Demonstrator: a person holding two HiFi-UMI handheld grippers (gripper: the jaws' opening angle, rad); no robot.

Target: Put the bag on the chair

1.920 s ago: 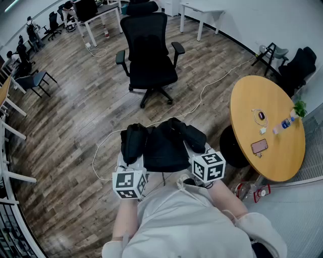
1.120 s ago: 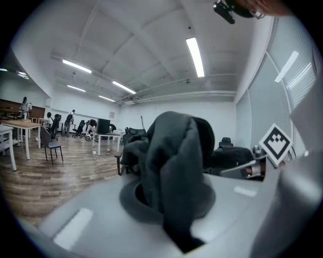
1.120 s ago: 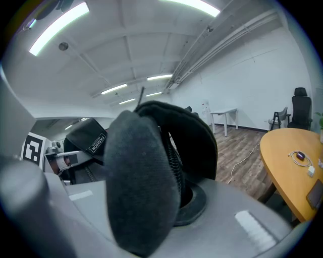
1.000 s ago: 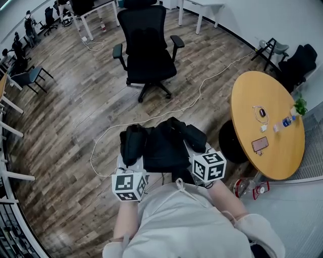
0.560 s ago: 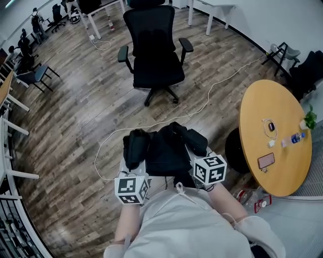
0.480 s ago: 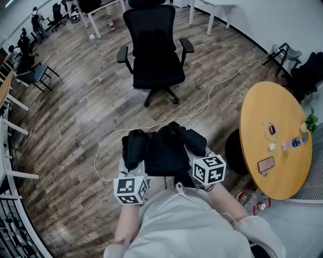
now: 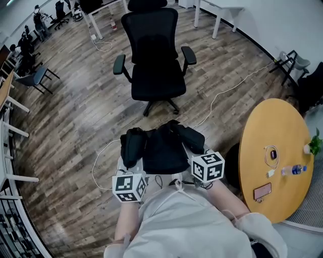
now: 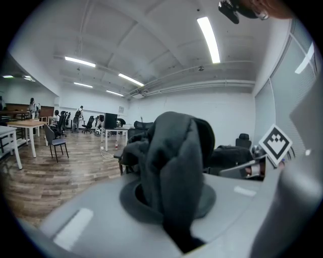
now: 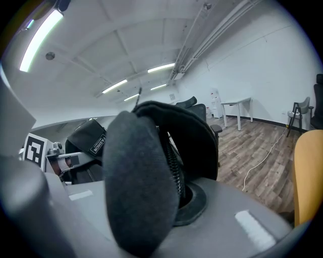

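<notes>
We've got the black fabric bag (image 7: 161, 149) up front, left gripper (image 8: 174, 221) and right gripper (image 9: 151, 227) jaws both clamped tight on it, black mesh office chair (image 7: 154, 60) ahead.

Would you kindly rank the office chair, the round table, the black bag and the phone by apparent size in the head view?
1. office chair and round table: about alike, so unranked.
2. black bag, though nearness to the camera enlarges it.
3. phone.

Round wooden table (image 7: 272, 128) at right, bearing a phone (image 7: 262, 191), a bottle (image 7: 293, 170) and a coiled cord (image 7: 272, 153). White cable (image 7: 94, 164) trails across the plank floor (image 7: 75, 118); white desk (image 7: 223, 7) beyond.
</notes>
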